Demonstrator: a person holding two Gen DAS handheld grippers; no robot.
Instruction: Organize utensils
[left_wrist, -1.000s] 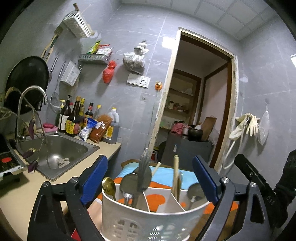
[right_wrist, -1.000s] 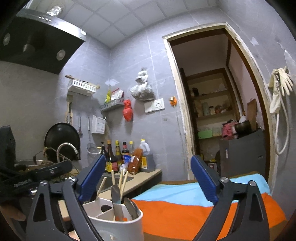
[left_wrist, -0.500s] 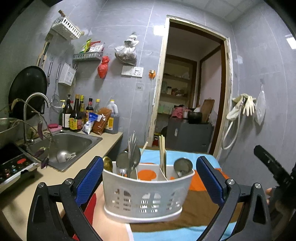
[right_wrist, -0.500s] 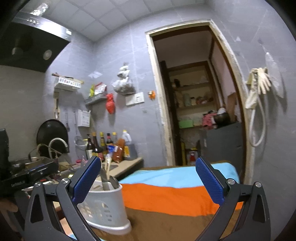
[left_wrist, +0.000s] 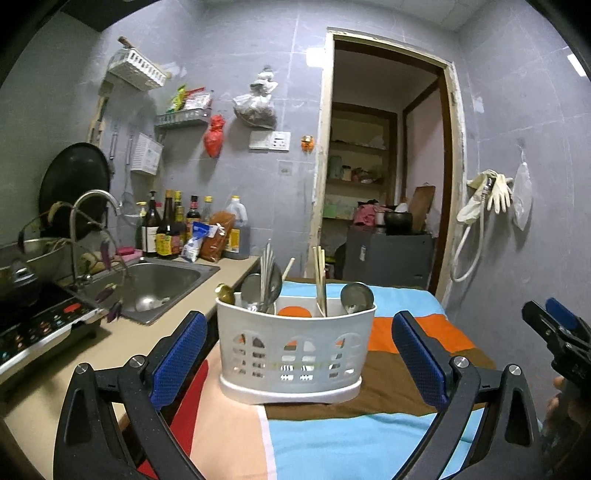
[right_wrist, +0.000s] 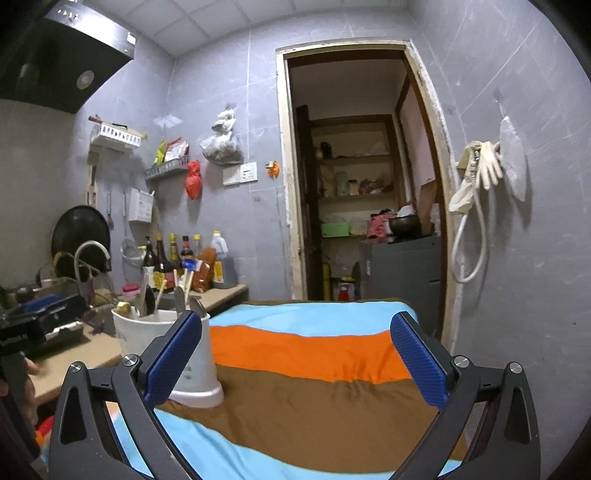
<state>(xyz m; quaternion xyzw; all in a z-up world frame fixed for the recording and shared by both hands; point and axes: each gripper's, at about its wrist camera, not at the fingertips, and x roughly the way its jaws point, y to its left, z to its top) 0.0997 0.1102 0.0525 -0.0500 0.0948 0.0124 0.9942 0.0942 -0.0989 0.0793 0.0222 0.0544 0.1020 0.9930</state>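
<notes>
A white slotted utensil caddy (left_wrist: 293, 347) stands on a striped cloth (left_wrist: 332, 435), holding spoons (left_wrist: 356, 295), chopsticks (left_wrist: 320, 280) and a fork bundle. My left gripper (left_wrist: 295, 358) is open and empty, its blue pads on either side of the caddy but nearer the camera, not touching it. In the right wrist view the caddy (right_wrist: 207, 363) stands just beyond the left finger. My right gripper (right_wrist: 295, 360) is open and empty above the cloth (right_wrist: 314, 387). It shows at the left wrist view's right edge (left_wrist: 554, 328).
A counter (left_wrist: 122, 339) on the left holds a steel sink (left_wrist: 162, 284), a tap, sauce bottles (left_wrist: 173, 232) and an induction cooker (left_wrist: 33, 321). A dark doorway (right_wrist: 365, 192) opens behind the table. Gloves and a hose hang on the right wall (left_wrist: 487, 195).
Both grippers have pulled back from the caddy, which now stands farther off and lower in both views. The caddy stays put on the cloth.
</notes>
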